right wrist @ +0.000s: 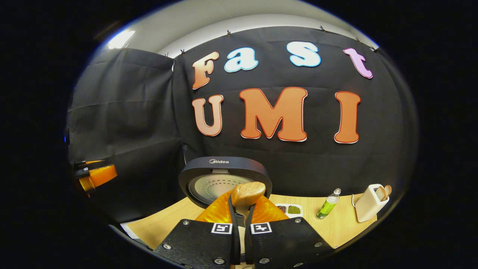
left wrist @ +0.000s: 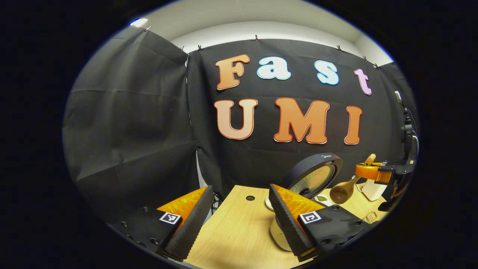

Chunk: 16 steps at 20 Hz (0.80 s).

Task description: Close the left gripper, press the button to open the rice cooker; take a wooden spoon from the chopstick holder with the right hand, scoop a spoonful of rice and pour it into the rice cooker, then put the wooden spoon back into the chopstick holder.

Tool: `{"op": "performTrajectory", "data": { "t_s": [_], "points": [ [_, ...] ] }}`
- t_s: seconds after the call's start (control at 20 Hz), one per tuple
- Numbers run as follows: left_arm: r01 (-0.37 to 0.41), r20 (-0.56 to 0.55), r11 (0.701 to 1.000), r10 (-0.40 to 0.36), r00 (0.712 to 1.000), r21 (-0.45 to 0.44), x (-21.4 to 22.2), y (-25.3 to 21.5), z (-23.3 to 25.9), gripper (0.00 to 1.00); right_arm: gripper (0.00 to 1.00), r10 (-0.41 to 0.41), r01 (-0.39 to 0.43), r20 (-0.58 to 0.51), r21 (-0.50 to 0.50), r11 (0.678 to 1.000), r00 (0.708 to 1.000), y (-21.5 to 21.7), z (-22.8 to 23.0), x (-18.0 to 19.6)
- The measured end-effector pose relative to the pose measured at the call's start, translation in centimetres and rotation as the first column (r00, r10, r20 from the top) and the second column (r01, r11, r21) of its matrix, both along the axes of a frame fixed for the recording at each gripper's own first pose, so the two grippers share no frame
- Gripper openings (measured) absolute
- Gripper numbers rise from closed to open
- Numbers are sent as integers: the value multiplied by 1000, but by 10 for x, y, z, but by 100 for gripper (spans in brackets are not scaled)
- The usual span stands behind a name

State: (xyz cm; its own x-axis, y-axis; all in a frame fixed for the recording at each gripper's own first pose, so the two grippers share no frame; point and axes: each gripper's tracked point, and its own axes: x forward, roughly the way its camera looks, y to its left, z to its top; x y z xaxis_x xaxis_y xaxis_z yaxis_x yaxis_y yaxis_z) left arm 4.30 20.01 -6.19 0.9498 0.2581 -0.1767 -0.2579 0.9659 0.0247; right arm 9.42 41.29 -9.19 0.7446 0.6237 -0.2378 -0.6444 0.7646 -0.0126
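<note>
The left gripper (left wrist: 239,220) is wide open, with nothing between its two fingers. In the left gripper view it hangs over the wooden table (left wrist: 231,231).

The rice cooker (left wrist: 298,209) sits at about 4 o'clock in that view, partly behind one finger. Its round lid (left wrist: 313,175) stands up, so the cooker is open.

The right gripper (right wrist: 240,220) is closed on the wooden spoon (right wrist: 248,193). Both fingers press on the spoon's handle. The spoon's bowl pokes up just past the fingertips, in front of the open lid (right wrist: 224,179). I cannot tell if there is rice in the spoon.

In the left gripper view, the right gripper (left wrist: 377,173) is at 3 o'clock, holding the spoon (left wrist: 343,190) tilted down beside the lid.

The chopstick holder (right wrist: 369,203) stands on the table at 4 o'clock in the right gripper view, with wooden tops sticking out. A green bottle (right wrist: 328,204) stands near it, and a small dish of beans (right wrist: 289,210) lies beside the cooker.
</note>
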Motion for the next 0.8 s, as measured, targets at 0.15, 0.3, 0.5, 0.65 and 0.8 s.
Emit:
{"op": "performTrajectory", "data": {
  "t_s": [0.15, 0.3, 0.5, 0.65, 0.8],
  "points": [
    [4, 5, 1000, -4, 1000, 3, 1, -5, 4, 97, 4, -9, 10, -26, 46, 999, 1000, -16, 5, 1],
    [13, 9, 1000, -13, 1000, 2, 2, -13, 8, 97, 4, -37, 43, -58, 90, 995, 998, -43, 13, 5],
    [22, 35, 1000, -22, 999, 7, 1, -26, 18, 97, 4, -91, 96, -53, 102, 990, 994, -92, 24, 9],
    [30, 46, 999, -30, 998, 11, 3, -35, 23, 97, 4, -148, 153, -52, 103, 983, 988, -138, 25, 13],
    [31, 52, 999, -32, 998, 17, 4, -43, 24, 97, 4, -222, 228, -71, 95, 969, 973, -186, 18, 19]
  ]
}}
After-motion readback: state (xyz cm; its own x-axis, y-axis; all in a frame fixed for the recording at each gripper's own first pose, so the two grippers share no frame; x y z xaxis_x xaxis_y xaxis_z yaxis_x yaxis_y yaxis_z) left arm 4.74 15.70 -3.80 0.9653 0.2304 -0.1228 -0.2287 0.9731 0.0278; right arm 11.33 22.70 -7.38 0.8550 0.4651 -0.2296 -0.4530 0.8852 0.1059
